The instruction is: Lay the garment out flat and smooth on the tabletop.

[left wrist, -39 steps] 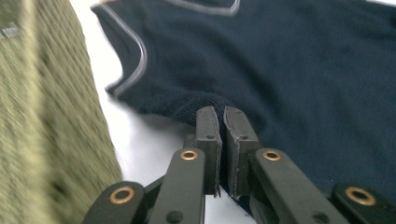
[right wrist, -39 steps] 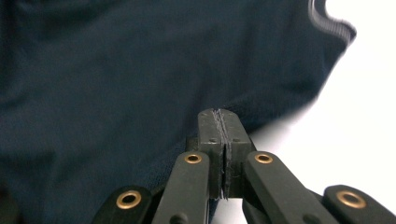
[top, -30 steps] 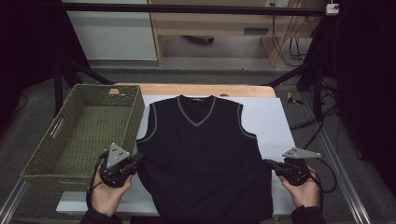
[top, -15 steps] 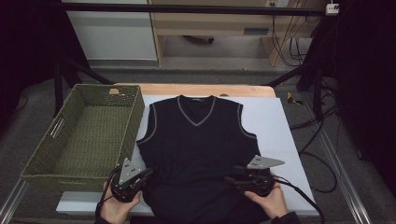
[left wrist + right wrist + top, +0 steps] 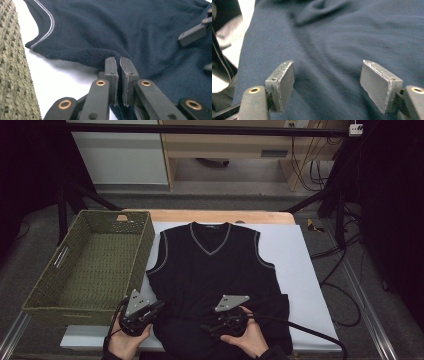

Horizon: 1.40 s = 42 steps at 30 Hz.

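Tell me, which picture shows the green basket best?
The high view: the whole green basket sits left of the black vest, its inside bare. The left gripper view catches just a strip of its woven wall. The right gripper view looks at vest fabric.

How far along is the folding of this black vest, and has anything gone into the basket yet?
Early. Done so far: the lower right of the vest looks folded in over the body. In hand: the left gripper is shut on the bottom left hem, while the right gripper has just been opening, its jaws apart above the cloth and pinching nothing. Left: the rest of the folding, probably then the move into the green basket, which holds nothing.
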### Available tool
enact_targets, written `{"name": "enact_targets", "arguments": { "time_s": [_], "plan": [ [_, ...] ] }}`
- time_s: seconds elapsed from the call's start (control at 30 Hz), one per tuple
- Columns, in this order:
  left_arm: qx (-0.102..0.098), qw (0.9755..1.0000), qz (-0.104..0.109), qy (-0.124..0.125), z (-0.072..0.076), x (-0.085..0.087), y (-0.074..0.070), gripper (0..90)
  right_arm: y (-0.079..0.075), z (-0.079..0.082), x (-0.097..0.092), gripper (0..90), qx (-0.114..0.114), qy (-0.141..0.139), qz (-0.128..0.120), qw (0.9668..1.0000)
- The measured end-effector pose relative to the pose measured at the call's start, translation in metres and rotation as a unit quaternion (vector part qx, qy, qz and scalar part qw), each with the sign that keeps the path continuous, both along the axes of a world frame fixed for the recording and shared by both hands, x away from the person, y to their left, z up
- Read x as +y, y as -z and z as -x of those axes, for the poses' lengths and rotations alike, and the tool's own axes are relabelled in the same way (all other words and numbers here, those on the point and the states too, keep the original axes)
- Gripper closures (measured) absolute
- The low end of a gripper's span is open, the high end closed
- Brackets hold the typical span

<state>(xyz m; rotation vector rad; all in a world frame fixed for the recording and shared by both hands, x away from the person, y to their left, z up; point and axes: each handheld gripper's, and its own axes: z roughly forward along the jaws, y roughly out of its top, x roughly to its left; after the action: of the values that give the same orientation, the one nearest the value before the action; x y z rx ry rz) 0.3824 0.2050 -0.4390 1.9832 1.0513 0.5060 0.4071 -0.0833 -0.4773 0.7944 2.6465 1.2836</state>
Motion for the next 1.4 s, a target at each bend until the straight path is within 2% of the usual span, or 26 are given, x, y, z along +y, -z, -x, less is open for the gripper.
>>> {"name": "enact_targets", "arguments": {
  "time_s": [0.07,0.17,0.27,0.33,0.37,0.47,0.5,0.57,0.63,0.67,0.7,0.73,0.77,0.8,0.83,0.87,0.9,0.97,1.0,1.03,1.07,1.13,1.17,1.3,1.4],
  "plan": [
    [0.0,1.0,0.0,0.0,0.0,0.0,0.001,84.7,0.001,0.002,0.009,32.6,-0.006,-0.016,0.014,0.9998],
    [0.0,1.0,0.001,-0.002,0.0,0.002,0.0,84.7,0.001,0.006,0.018,44.3,-0.01,-0.04,0.019,0.999],
    [-0.001,1.0,0.005,-0.002,0.0,0.002,0.0,84.7,0.003,0.008,0.022,64.2,-0.016,-0.065,0.032,0.9973],
    [-0.003,0.9999,0.009,-0.004,0.0,0.003,-0.002,84.7,0.001,0.009,0.022,82.7,-0.011,-0.069,0.035,0.9969],
    [-0.003,0.9999,0.011,-0.004,0.001,0.004,-0.002,84.7,-0.001,0.009,0.021,87.2,-0.013,-0.069,0.038,0.9968],
    [-0.006,0.9998,0.017,-0.006,0.001,0.006,-0.004,84.7,-0.009,0.01,0.018,88.4,-0.013,-0.072,0.036,0.9966],
    [-0.006,0.9997,0.022,-0.007,0.002,0.007,-0.005,84.7,-0.016,0.011,0.015,88.5,-0.015,-0.073,0.027,0.9968],
    [-0.011,0.9996,0.026,-0.009,0.001,0.009,-0.007,84.7,-0.033,0.01,0.006,88.5,-0.03,-0.069,0.006,0.9971],
    [-0.019,0.9995,0.023,-0.013,0.002,0.009,-0.008,84.6,-0.046,0.005,-0.003,88.5,-0.055,-0.045,-0.005,0.9975],
    [-0.019,0.9994,0.023,-0.014,0.001,0.008,-0.009,84.7,-0.05,0.001,-0.007,88.5,-0.079,-0.024,0.011,0.9965],
    [-0.019,0.9994,0.027,-0.013,0.0,0.006,-0.009,84.6,-0.051,-0.003,-0.008,88.4,-0.112,0.001,0.05,0.9925],
    [-0.018,0.9994,0.028,-0.009,-0.001,0.003,-0.009,84.6,-0.047,-0.01,-0.009,88.2,-0.141,0.023,0.093,0.9854],
    [-0.017,0.9994,0.029,-0.005,-0.002,0.0,-0.008,84.6,-0.039,-0.018,-0.009,88.0,-0.152,0.044,0.122,0.9799],
    [-0.014,0.9996,0.024,0.001,-0.003,-0.002,-0.006,84.5,-0.029,-0.027,-0.01,87.8,-0.147,0.053,0.144,0.9771],
    [-0.012,0.9997,0.019,0.004,-0.004,-0.004,-0.004,84.5,-0.019,-0.034,-0.01,87.1,-0.128,0.057,0.149,0.9789],
    [-0.011,0.9998,0.016,0.007,-0.004,-0.006,-0.002,84.5,-0.01,-0.038,-0.011,86.4,-0.104,0.061,0.142,0.9825],
    [-0.009,0.9998,0.015,0.008,-0.005,-0.006,0.0,84.5,-0.006,-0.039,-0.011,84.2,-0.102,0.064,0.128,0.9844],
    [-0.005,0.9998,0.016,0.005,-0.007,-0.004,0.002,84.5,-0.014,-0.038,-0.016,66.5,-0.094,0.071,0.114,0.9865],
    [-0.003,0.9998,0.018,0.004,-0.008,-0.003,0.002,84.5,-0.02,-0.036,-0.018,61.8,-0.096,0.081,0.1,0.9871],
    [-0.003,0.9998,0.02,0.003,-0.008,-0.002,0.002,84.5,-0.027,-0.032,-0.02,60.9,-0.098,0.079,0.083,0.9885],
    [-0.002,0.9998,0.018,0.003,-0.008,-0.002,0.003,84.5,-0.033,-0.027,-0.02,58.4,-0.103,0.073,0.062,0.9901],
    [-0.001,0.9998,0.018,0.002,-0.009,-0.002,0.004,84.5,-0.043,-0.015,-0.016,55.9,-0.093,0.051,0.017,0.9942],
    [0.0,0.9998,0.017,0.002,-0.01,-0.003,0.005,84.5,-0.045,-0.009,-0.011,55.8,-0.087,0.036,0.005,0.9955],
    [0.002,0.9998,0.017,0.001,-0.011,-0.002,0.006,84.5,-0.04,0.007,0.017,55.4,-0.069,-0.02,0.007,0.9974],
    [-0.001,0.9998,0.019,-0.001,-0.012,-0.001,0.005,84.5,-0.031,0.013,0.04,54.0,-0.049,-0.046,0.007,0.9977]
  ]
}}
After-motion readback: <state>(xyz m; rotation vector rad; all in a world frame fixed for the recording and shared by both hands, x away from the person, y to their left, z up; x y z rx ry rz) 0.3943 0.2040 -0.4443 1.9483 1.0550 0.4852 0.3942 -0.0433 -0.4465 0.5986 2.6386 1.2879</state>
